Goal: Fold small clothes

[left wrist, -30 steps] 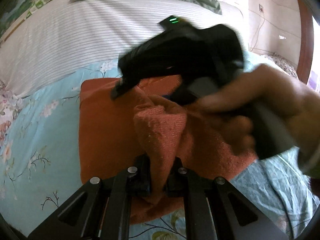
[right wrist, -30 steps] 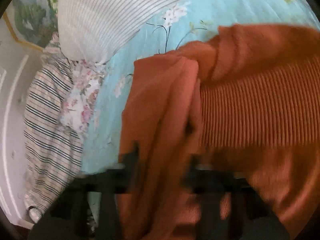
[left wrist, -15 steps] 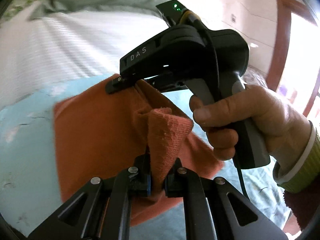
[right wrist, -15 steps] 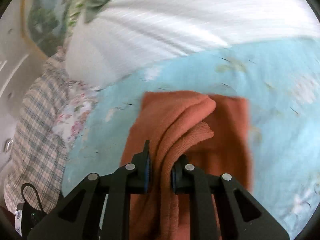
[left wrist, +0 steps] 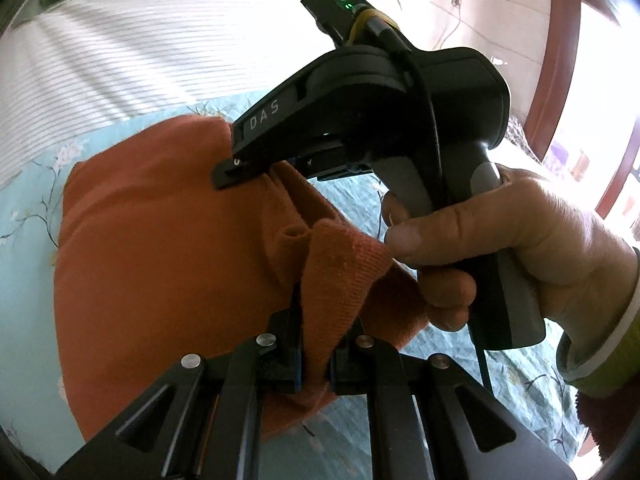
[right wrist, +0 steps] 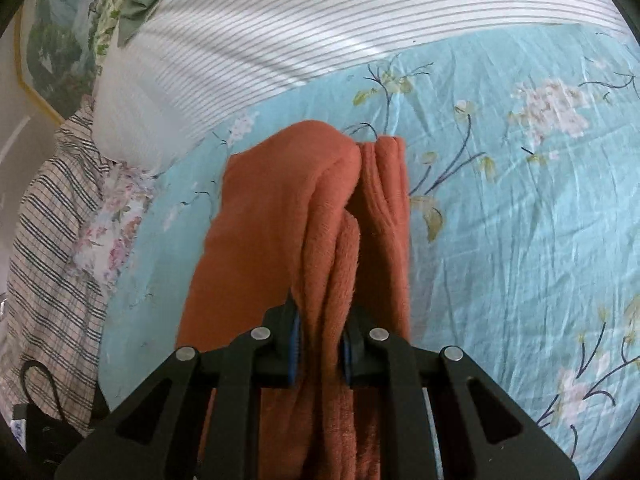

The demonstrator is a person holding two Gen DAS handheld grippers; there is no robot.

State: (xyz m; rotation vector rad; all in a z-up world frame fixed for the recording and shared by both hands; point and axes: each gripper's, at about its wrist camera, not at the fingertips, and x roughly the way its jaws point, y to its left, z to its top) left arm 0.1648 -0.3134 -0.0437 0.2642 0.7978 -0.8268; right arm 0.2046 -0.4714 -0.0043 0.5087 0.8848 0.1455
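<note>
1. Step in hand: a fold of the orange knitted garment (left wrist: 168, 240) is being carried over. Both grippers hold one lifted edge; the rest of the garment lies on the bed's blue floral sheet (right wrist: 520, 208).
2. Left gripper (left wrist: 316, 364): pressed together on a bunched fold of the orange knit, which rises between the pads in a ridge.
3. Right gripper (right wrist: 320, 354): pinching several gathered layers of the same garment. In the right wrist view the cloth runs from the pads away to a rounded far edge resting on the sheet.
4. In the left wrist view the right gripper's black body (left wrist: 380, 120) sits to the right and beyond, held by the person's hand (left wrist: 492, 248). Its tip meets the cloth at the far side of the lifted edge.
5. Surroundings: a white striped cover (right wrist: 320, 40) lies at the far side of the bed; a checked cloth (right wrist: 52, 240) hangs at the far left.
6. Judged progress: the fold is mid-carry, with the held edge not yet laid down.
7. Next move calls for:
   - keeping both pinches level so the edge stays straight;
   - lowering the edge onto the flat part so the borders align;
   - spreading both grippers only once the cloth rests on the bed.
8. Risk: uneven tension between the two pinches may skew the fold.
</note>
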